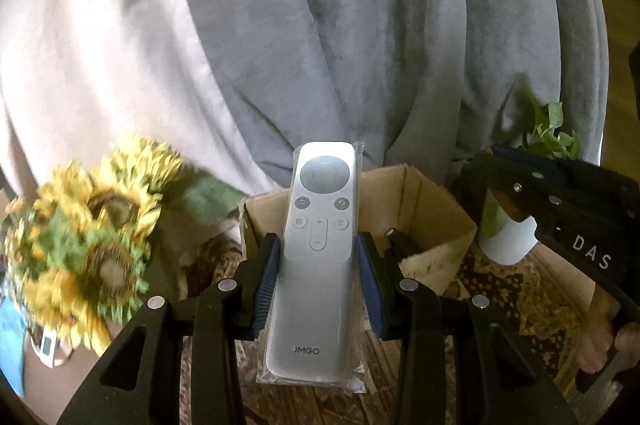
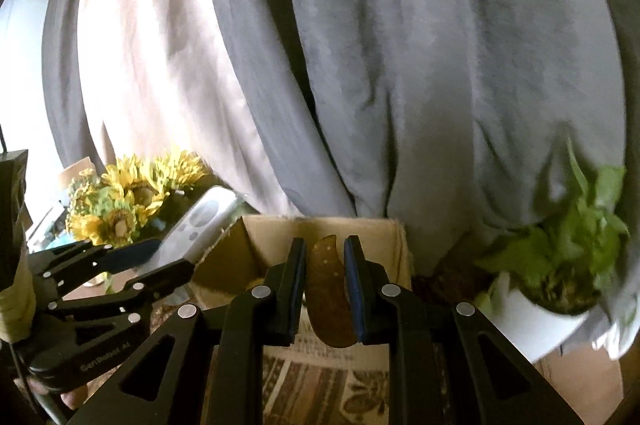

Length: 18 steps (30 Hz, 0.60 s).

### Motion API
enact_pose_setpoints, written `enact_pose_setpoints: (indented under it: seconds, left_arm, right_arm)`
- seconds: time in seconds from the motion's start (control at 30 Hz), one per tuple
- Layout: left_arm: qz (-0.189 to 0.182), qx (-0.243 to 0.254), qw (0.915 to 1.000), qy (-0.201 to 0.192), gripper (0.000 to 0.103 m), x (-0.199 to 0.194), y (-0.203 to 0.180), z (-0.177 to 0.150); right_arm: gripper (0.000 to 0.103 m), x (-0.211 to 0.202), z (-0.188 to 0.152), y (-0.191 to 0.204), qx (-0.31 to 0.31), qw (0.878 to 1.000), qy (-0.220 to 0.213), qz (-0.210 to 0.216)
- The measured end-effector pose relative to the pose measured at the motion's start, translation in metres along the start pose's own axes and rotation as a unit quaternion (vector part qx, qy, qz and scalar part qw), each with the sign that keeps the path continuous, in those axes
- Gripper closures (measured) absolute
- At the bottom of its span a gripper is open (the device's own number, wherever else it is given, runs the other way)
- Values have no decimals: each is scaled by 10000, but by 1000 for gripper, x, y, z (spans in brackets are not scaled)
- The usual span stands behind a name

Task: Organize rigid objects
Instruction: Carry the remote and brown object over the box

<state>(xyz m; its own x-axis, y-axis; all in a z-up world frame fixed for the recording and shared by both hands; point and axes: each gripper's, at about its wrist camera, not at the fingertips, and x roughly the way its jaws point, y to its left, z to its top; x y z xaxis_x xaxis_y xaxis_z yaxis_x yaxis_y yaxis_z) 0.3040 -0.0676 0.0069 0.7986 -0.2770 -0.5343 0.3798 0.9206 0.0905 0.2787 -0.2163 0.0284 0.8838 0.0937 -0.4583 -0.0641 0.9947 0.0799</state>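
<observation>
Item 1: white remote control (image 1: 316, 257), marked JMGO, sealed in a clear plastic sleeve. It stands lengthwise between the 2 blue pads of the left gripper (image 1: 318, 273), lower centre of the left wrist view, button end pointing up the frame. The jaws are closed against its 2 long sides, gripping it around the middle; the top end projects well past the fingertips, in front of the cardboard box (image 1: 436, 209). In the right wrist view the same remote (image 2: 200, 225) shows at left centre, just beside the box's left flap.

Item 2: brown curved wooden piece (image 2: 330, 297) with small light dots near its top end, lower centre of the right wrist view. The right gripper (image 2: 325, 281) is closed on it, pads pressing both faces. What the piece is cannot be told. It sits in front of the open box (image 2: 384, 237).

Surroundings: sunflowers (image 1: 104, 225) at left, potted green plant (image 2: 568, 257) in a white pot at right, grey curtain (image 1: 320, 25) behind, patterned cloth (image 2: 320, 389) beneath.
</observation>
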Motion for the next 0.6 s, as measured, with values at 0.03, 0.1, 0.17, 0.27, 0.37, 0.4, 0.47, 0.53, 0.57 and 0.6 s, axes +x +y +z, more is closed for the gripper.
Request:
enact_pose_setpoints:
  seconds: [0.03, 0.1, 0.17, 0.27, 0.37, 0.4, 0.47, 0.53, 0.57, 0.6]
  left_arm:
    - [-60, 47, 10000, 32, 64, 5, 1, 5]
    - [-162, 99, 9998, 97, 64, 13, 4, 12]
    - [-240, 198, 9994, 171, 64, 23, 5, 19]
    - [-298, 331, 9986, 300, 64, 38, 8, 28]
    - [-354, 422, 9975, 435, 64, 53, 10, 34]
    - [-385, 459, 9971, 474, 64, 58, 11, 36]
    - [-451, 567, 9958, 556, 64, 67, 11, 40]
    - [-500, 739, 9938, 658, 64, 78, 8, 43]
    - [-500, 816, 9929, 704, 64, 83, 8, 44]
    - [-490, 894, 9920, 743, 64, 88, 6, 44]
  right_arm:
    - [82, 4, 4, 0, -39, 10000, 2, 16]
    - [82, 10, 11, 1, -132, 9999, 2, 44]
    - [82, 19, 18, 3, -219, 9997, 24, 78]
    - [82, 31, 25, 5, -342, 9993, 70, 137]
    - [82, 48, 30, 4, -397, 9988, 177, 244]
    - [82, 52, 32, 4, -411, 9986, 204, 260]
    - [82, 64, 33, 3, -432, 9982, 278, 314]
    - [82, 73, 34, 2, -446, 9978, 342, 352]
    - [82, 77, 33, 1, -462, 9975, 384, 361]
    - [82, 82, 33, 0, -464, 9973, 435, 360]
